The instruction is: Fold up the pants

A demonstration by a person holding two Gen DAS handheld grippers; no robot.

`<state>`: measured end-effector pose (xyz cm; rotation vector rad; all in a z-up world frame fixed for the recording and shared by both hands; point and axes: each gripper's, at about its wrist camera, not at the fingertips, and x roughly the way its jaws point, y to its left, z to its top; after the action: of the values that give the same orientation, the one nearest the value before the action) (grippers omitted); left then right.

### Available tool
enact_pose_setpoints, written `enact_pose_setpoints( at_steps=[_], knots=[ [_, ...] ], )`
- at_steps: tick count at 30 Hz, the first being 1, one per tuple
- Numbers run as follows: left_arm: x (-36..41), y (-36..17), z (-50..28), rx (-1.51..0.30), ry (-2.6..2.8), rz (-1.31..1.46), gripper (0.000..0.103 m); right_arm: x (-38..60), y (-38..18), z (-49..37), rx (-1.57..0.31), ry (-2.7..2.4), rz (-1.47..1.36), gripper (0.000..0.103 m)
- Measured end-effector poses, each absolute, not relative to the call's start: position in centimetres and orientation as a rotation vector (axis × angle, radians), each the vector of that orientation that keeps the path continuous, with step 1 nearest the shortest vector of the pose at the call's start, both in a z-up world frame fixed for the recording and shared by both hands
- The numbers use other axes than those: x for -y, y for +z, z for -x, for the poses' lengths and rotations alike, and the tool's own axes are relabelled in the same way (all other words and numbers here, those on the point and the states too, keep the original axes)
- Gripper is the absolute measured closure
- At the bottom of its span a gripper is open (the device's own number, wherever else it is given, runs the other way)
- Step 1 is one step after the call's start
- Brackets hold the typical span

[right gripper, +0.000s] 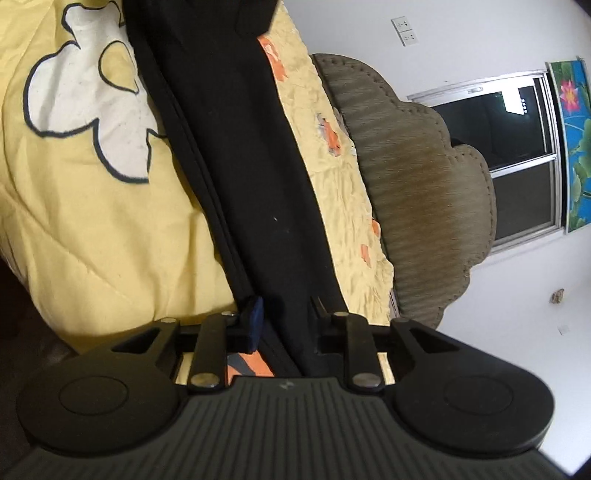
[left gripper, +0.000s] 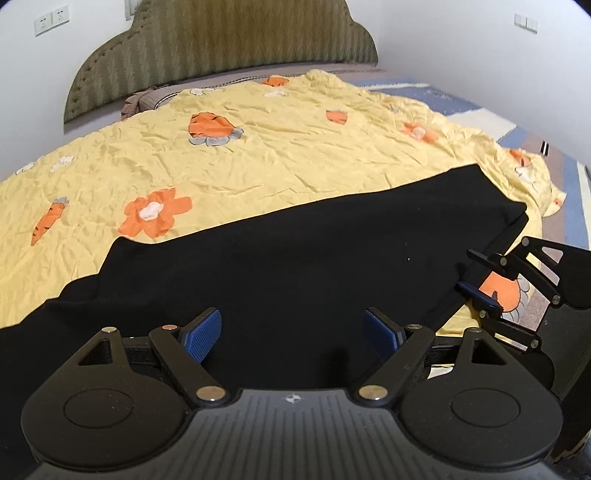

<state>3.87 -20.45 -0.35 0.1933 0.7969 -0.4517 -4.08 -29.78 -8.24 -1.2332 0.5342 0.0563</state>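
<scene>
- Left wrist view, far left: a yellow quilt (left gripper: 295, 147) printed with orange flowers and carrots covers the bed; a green padded headboard (left gripper: 229, 40) stands against the white wall behind it, with a wall socket plate (left gripper: 51, 20) up left.
- The black pants (left gripper: 280, 258) lie flat across the near part of the quilt, running from the lower left edge of the view to a squared end at the right.
- The left gripper (left gripper: 293, 334) hangs low over the middle of the pants. Its 2 blue pads (left gripper: 205, 334) stand wide apart with nothing between them but the cloth below; contact with the cloth cannot be told.
- Right of it, the right gripper (left gripper: 476, 277) sits at the right end of the pants, its fingers closed down onto the fabric edge there, above an orange print.
- Right wrist view, left side: the quilt shows a large white flower outlined in black (right gripper: 92, 110).
- Centre: the pants (right gripper: 236, 147) run as a dark band from the top of the view down into the right gripper (right gripper: 286, 325); layered edges show along the band's left side.
- The jaws are drawn in against that band, gripping it; 1 blue pad (right gripper: 255, 325) presses its left side, the other finger is largely hidden by cloth.
- Right: the headboard (right gripper: 417, 184), a window (right gripper: 506, 147) and a floral picture (right gripper: 572, 129).
</scene>
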Motion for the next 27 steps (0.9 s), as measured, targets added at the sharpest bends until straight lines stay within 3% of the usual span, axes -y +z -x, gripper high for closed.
enact_pose_setpoints(
  at_steps=[5, 7, 8, 14, 22, 27],
  knots=[
    [21.3, -0.3, -4.4, -0.812, -0.452, -0.190, 0.019, 29.5, -8.1, 3.1, -0.519, 0.095, 1.201, 0.082],
    [21.5, -0.3, -4.6, -0.817, -0.452, -0.180, 0.019, 29.7, -7.5, 2.8, -0.547, 0.111, 1.126, 0.096],
    [21.6, -0.3, -4.7, -0.821, -0.452, -0.176, 0.019, 29.8, -7.2, 2.8, -0.561, 0.118, 1.070, 0.098],
    [22.3, -0.3, -4.9, -0.828, -0.467, -0.177, 0.019, 31.7, -4.8, 3.7, -0.592, 0.129, 0.740, 0.098],
    [24.1, -2.0, -4.9, -0.792, -0.426, -0.272, 0.019, 34.3, -5.1, 4.9, -0.643, 0.141, 0.580, 0.102],
    [24.5, -2.0, -4.7, -0.736, -0.445, -0.273, 0.019, 38.0, -3.0, 4.2, -0.597, 0.052, 0.238, 0.098]
  ],
)
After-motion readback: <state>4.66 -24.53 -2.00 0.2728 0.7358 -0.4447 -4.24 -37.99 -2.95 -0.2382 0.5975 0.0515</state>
